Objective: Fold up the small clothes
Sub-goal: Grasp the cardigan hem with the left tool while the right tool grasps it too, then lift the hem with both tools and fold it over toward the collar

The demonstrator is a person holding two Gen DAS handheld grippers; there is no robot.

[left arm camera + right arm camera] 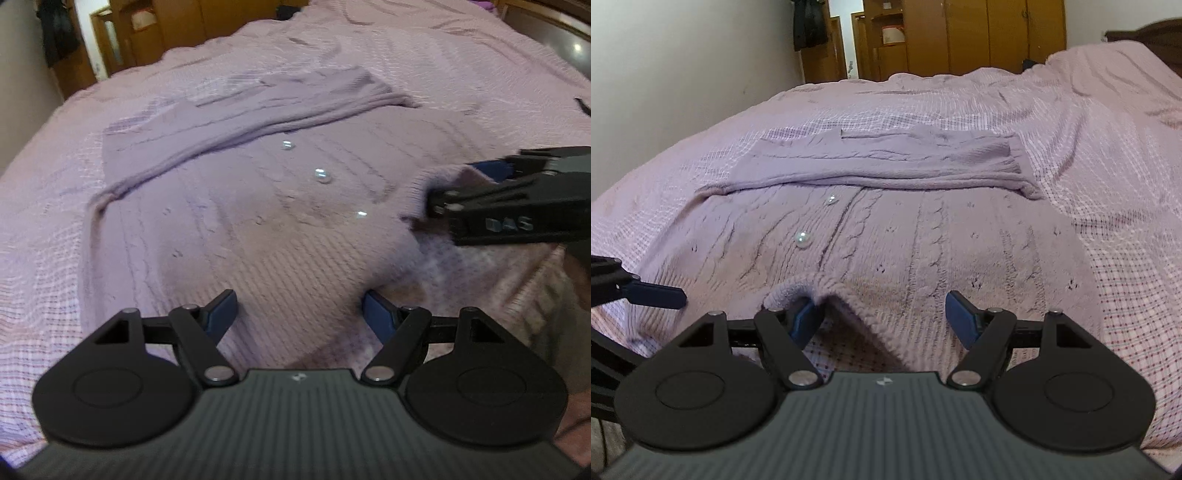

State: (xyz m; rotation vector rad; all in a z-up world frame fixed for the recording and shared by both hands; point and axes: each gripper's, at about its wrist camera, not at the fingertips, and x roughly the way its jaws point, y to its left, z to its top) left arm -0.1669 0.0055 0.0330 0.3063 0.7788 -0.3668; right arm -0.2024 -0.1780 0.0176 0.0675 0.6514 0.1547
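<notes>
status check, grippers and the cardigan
Left hand-held gripper open over hem. Right hand-held gripper open at raised hem edge. Lilac cardigan flat, sleeves folded across. Nothing blocking.

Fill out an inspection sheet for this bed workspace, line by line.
Surface: bed with pink checked bedspread, wrinkled.
Job's things: lilac knit cardigan lying flat, sleeve folded across it, pearl buttons showing; hem bunched up at the near edge.
Clutter: nothing seen.
Grippers: left gripper jaws open over the hem; right gripper jaws open, straddling the raised hem fold.
Cables: nothing seen.
Surroundings: wooden wardrobe, white wall, dark garment hanging.
</notes>
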